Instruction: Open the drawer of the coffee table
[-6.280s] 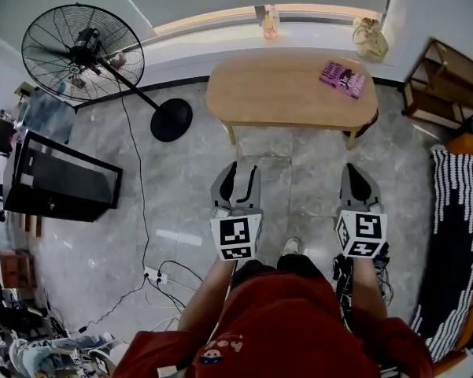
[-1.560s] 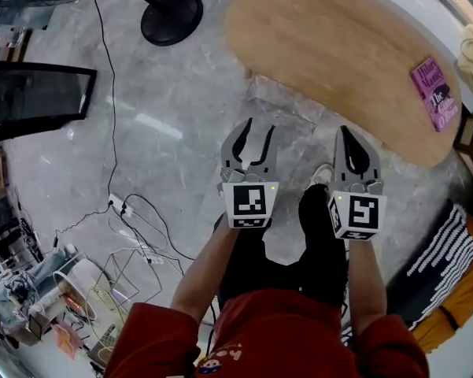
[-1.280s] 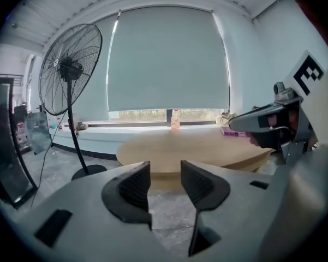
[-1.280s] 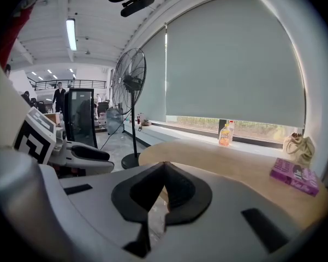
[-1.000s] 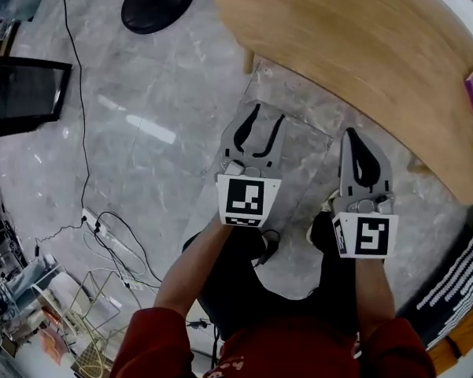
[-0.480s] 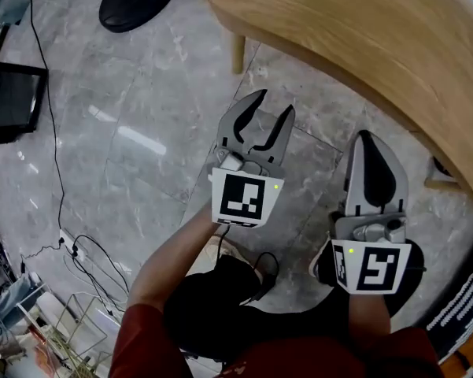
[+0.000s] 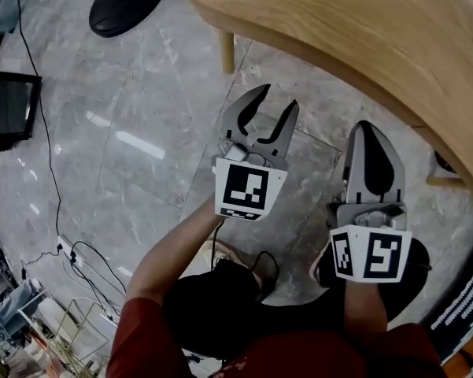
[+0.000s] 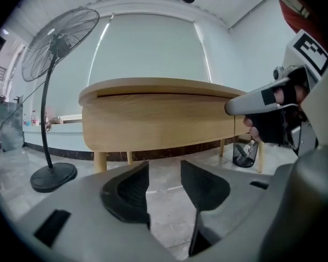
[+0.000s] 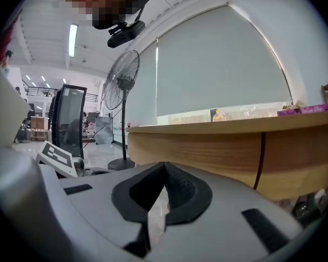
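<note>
L gripper (image 7: 277, 101) jaws wide apart, nothing between; R gripper (image 7: 367, 130) at its 3 o'clock shut, empty; coffee table (image 7: 354, 22) at 12 o'clock, untouched.

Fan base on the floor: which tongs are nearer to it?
Left. The left tongs sit right of and below the fan base in the head view; the right tongs are farther right.

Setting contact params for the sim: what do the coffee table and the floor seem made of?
Coffee table: light wood or wood veneer by the look, matte; horizontal grain runs along its side band. Floor: grey polished stone or marble-look tile; veining, tile joints and a bright glare streak show.
</note>
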A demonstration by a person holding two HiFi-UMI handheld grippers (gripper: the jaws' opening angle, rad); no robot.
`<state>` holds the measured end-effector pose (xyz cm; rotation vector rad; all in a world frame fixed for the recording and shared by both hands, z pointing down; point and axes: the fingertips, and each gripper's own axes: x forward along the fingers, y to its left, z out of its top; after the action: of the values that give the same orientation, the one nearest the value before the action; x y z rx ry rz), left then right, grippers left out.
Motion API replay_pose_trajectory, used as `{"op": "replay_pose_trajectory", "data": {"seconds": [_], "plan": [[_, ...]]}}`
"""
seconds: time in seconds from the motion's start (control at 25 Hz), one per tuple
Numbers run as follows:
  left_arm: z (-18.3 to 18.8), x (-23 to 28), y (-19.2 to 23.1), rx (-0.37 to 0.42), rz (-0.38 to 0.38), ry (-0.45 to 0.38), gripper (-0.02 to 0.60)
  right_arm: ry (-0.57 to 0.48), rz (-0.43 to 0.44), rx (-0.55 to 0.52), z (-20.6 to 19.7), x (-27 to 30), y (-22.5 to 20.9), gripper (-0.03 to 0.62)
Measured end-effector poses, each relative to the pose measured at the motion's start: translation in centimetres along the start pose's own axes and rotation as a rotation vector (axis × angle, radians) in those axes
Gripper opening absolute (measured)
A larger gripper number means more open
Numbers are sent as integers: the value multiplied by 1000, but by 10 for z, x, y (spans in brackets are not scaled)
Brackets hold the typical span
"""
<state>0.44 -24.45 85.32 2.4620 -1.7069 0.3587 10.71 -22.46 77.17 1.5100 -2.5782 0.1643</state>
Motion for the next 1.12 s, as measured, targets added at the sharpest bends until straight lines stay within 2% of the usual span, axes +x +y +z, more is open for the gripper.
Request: {"op": "replay_pose_trajectory", "data": {"seconds": [0.16,0.4,0.48,0.64,0.76,0.96,1.12], "plan": [[3,8,-1,-88,-26,-35,173,3,14,18,2,-2,1,-3],[9,26,-3,-403,-127,-107,186,-2,32,42,7,-2,7,-3],[10,31,-4,-542,-171,-144,190,-6,32,41,7,-1,7,-3],[10,45,5,-929,-249,-222,201,-1,23,44,7,1,6,-3],[10,51,7,-1117,-306,-290,216,-3,30,50,7,-1,7,-3],[19,55,10,-1278,-357,-419,218,-1,41,56,4,-2,10,-3],[30,60,9,-1368,-403,-514,218,2,45,54,3,-2,11,-3]]}}
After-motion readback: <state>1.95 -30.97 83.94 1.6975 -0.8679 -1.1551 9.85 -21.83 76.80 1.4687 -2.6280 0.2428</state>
